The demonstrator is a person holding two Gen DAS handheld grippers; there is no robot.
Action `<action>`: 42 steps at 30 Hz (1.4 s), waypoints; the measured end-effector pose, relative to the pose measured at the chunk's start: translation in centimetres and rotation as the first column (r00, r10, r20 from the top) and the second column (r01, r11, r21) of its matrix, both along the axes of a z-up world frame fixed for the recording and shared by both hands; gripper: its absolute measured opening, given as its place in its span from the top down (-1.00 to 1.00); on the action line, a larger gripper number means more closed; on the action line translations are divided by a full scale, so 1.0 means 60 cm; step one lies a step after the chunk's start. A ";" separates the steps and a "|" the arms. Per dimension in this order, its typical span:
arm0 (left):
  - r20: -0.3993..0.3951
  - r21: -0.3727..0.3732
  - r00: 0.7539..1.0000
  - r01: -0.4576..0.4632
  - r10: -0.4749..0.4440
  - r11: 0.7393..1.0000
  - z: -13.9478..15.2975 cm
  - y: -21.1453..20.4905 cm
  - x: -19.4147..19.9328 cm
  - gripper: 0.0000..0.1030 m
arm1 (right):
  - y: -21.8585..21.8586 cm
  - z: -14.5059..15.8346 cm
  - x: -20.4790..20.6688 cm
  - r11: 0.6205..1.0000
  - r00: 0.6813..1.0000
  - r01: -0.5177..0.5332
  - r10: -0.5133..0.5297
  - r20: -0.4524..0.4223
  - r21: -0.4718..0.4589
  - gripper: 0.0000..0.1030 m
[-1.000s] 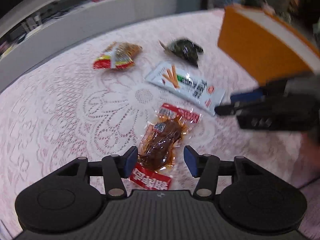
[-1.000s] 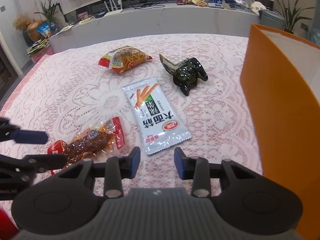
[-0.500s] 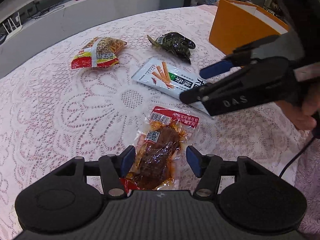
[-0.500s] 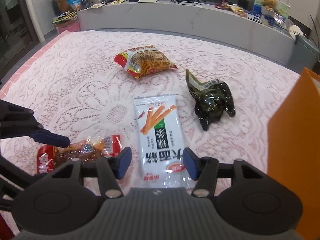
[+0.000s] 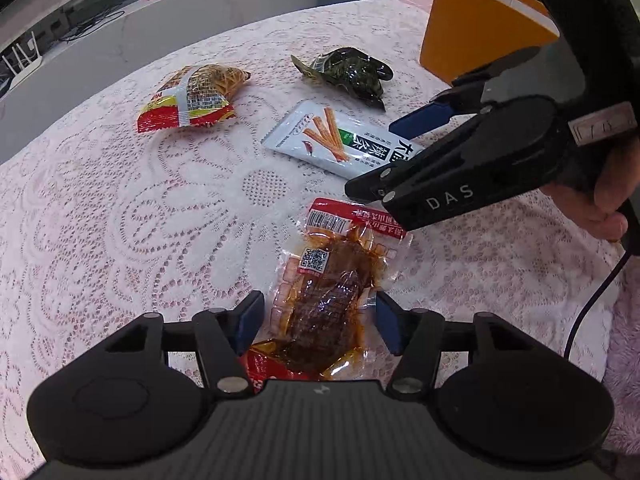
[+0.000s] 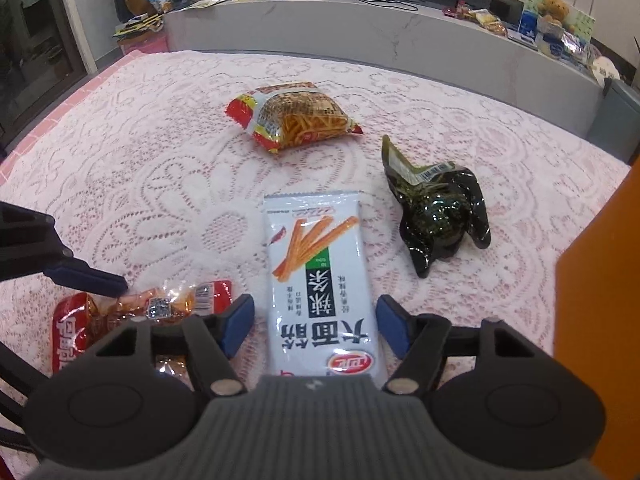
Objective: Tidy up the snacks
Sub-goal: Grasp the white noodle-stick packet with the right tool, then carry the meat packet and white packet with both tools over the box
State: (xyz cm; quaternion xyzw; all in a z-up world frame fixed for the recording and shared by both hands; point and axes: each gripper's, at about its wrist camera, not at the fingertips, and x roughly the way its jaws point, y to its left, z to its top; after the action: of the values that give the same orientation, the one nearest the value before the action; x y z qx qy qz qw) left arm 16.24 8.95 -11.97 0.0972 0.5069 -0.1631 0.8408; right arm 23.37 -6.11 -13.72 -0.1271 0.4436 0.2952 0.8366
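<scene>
A clear pack of brown braised meat (image 5: 332, 280) lies on the lace tablecloth between the fingers of my left gripper (image 5: 318, 320). Those jaws are closing, and the pads stand just off the pack's edges. My right gripper (image 6: 316, 322) straddles the near end of a white spicy-strip packet (image 6: 320, 280). Its jaws are opening with clear gaps on both sides. In the left wrist view the right gripper (image 5: 384, 156) hangs over that white packet (image 5: 340, 140). A red-and-yellow noodle snack bag (image 6: 296, 114) and a dark green vacuum pack (image 6: 440, 216) lie farther back.
An orange box (image 5: 472, 36) stands open at the table's right side, close to the right gripper. A hand (image 5: 600, 208) holds the right gripper's handle, with a cable hanging below. A grey counter (image 6: 400, 40) with clutter runs behind the table.
The right gripper swung left over the white packet and its jaws widened. The left gripper sank a little closer over the meat pack.
</scene>
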 end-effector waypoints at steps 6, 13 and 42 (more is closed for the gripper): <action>0.010 -0.014 1.000 -0.023 0.023 1.000 0.005 -0.005 -0.005 -0.29 | 0.005 0.004 -0.010 1.000 0.999 0.005 -0.004 0.032 -0.031 0.02; 0.023 -0.069 0.997 -0.075 0.077 0.995 0.014 -0.002 -0.010 -0.28 | 0.002 0.011 -0.015 0.999 0.999 0.030 -0.028 0.045 -0.027 0.11; 0.176 -0.287 0.930 -0.266 0.324 0.920 0.243 -0.078 -0.092 -0.28 | -0.143 0.216 -0.172 0.984 0.990 0.138 -0.140 0.012 0.109 0.12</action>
State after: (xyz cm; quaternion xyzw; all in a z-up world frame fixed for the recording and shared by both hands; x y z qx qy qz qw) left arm 10.70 4.25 2.62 -0.0738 0.3942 -0.0866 0.9120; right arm 13.04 -14.68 -0.75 -0.0532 0.4264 0.2585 0.8652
